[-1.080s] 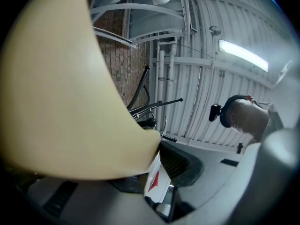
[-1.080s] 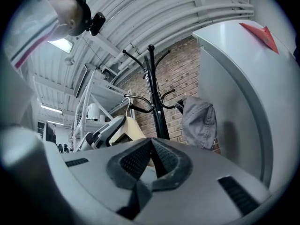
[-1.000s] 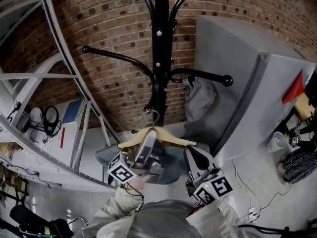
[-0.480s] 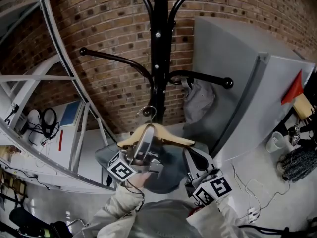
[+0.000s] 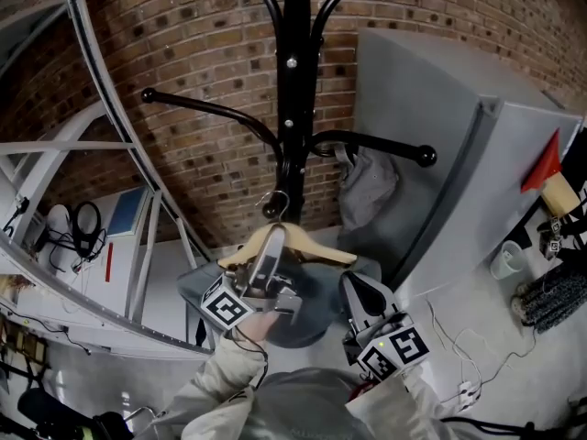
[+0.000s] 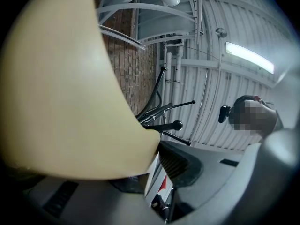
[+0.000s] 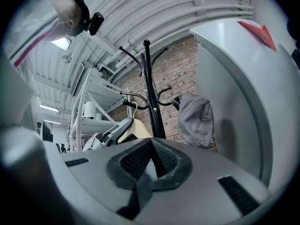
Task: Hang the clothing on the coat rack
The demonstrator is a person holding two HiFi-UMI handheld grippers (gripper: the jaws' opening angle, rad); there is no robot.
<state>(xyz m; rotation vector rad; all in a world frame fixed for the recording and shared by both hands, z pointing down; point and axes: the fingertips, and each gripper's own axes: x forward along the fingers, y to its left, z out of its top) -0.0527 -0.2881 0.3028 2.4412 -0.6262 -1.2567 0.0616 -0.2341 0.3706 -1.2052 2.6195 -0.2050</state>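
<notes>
A wooden hanger (image 5: pixel 286 243) carries a grey garment (image 5: pixel 312 308) that droops below it. My left gripper (image 5: pixel 272 250) is shut on the hanger's middle, and the hanger (image 6: pixel 70 78) fills the left gripper view. Its metal hook (image 5: pixel 273 203) sits close to the pole of the black coat rack (image 5: pixel 293 108), below the left arm (image 5: pixel 206 108). Another grey garment (image 5: pixel 367 186) hangs from the rack's right arm (image 5: pixel 385 145). My right gripper (image 5: pixel 359 291) is lower right of the hanger, shut, with nothing visible between its pads (image 7: pixel 133 161). It points up at the rack (image 7: pixel 152 102).
A tall grey cabinet (image 5: pixel 459 154) stands just right of the rack, against the brick wall (image 5: pixel 211 53). A white metal shelving frame (image 5: pixel 101 145) curves along the left. Cables and small items (image 5: pixel 541 282) lie on the floor at right.
My left gripper has lifted the hanger slightly up and left, bringing its hook nearer the rack pole. The right gripper has stayed about where it was.
</notes>
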